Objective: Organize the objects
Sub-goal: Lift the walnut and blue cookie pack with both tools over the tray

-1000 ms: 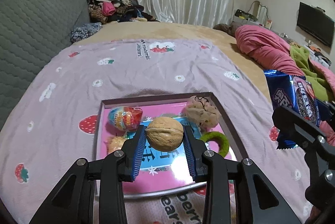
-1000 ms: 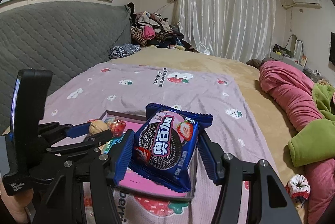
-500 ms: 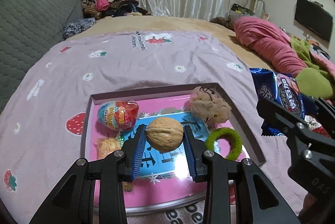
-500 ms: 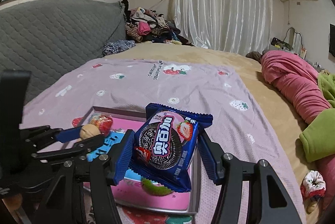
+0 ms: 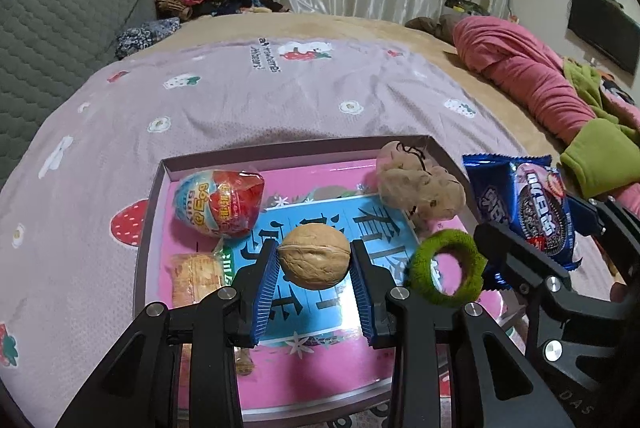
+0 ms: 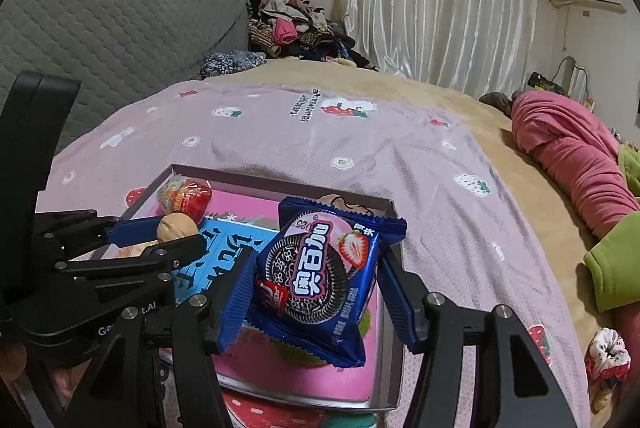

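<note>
Both grippers came down toward the tray [image 5: 154,196]: the left gripper [image 5: 314,264], clamped on the walnut [image 5: 314,255], sank closer over its blue centre, and the right gripper [image 6: 316,280] lowered the cookie packet [image 6: 320,276] nearer the tray's right side.

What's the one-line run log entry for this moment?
left hand-held gripper: shut on walnut | right hand-held gripper: shut on cookie pack | both over tray

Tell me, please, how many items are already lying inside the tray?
4: a wrapped egg at the far left, a snack packet near left, a plush toy far right, a green ring near right. The grippers may hide others.
</note>
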A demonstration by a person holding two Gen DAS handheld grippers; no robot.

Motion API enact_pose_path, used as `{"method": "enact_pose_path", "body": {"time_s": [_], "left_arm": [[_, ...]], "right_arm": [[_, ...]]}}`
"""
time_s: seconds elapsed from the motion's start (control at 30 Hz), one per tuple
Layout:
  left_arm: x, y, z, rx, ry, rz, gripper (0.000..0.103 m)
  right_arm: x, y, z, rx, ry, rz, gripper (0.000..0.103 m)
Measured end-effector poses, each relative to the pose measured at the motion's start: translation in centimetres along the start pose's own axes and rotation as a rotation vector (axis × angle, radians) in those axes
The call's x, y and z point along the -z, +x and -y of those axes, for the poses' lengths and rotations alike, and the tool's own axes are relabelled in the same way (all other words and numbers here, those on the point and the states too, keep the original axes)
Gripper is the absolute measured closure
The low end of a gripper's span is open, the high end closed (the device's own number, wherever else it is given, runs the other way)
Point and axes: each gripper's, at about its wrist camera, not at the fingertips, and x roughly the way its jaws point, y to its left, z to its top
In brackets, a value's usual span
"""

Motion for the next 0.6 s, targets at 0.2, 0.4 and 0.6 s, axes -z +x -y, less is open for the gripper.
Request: {"method": "enact_pose_path", "body": {"time_s": [0.2, 0.4, 0.6], "left_arm": [[0.3, 0.6, 0.1, -0.002, 0.008, -0.022, 0.066], [0.6, 1.5, 0.3, -0.002, 0.015, -0.051, 0.066], [0.9, 2.2, 0.0, 0.020, 0.004, -0.084, 0.066]], "right_arm": [[0.4, 0.8, 0.2, -0.004, 0.001, -0.028, 0.043], [0.7, 1.3, 0.3, 0.004, 0.001, -0.049, 0.043], [1.2, 2.3, 0.5, 0.005, -0.002, -0.087, 0.043]]}}
